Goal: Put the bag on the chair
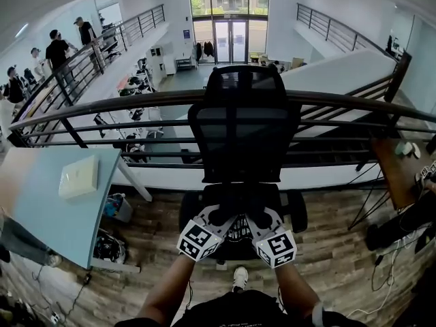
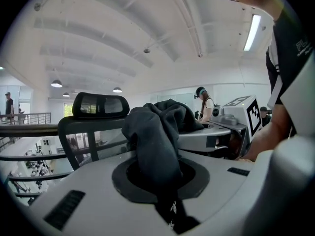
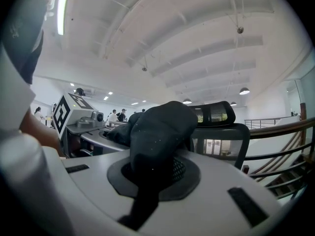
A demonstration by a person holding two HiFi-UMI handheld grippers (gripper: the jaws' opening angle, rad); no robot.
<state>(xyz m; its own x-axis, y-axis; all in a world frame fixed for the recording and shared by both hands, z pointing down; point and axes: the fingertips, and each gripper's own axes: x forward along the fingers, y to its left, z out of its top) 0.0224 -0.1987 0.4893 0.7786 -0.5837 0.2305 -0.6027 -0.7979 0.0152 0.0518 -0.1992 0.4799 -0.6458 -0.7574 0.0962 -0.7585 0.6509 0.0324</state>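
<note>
Two items in hand: my left gripper and right gripper, each clamped narrow on the dark bag, lower centre of the head view, over the chair seat; lowering and release, I judge, outstanding.

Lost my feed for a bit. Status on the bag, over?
Grippers: left gripper and right gripper shut on the bag. Bag over the chair seat, not released. Nothing seen blocking.

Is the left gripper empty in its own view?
No, the left gripper is shut on a fold of the dark bag, which bulges up from between its jaws.
</note>
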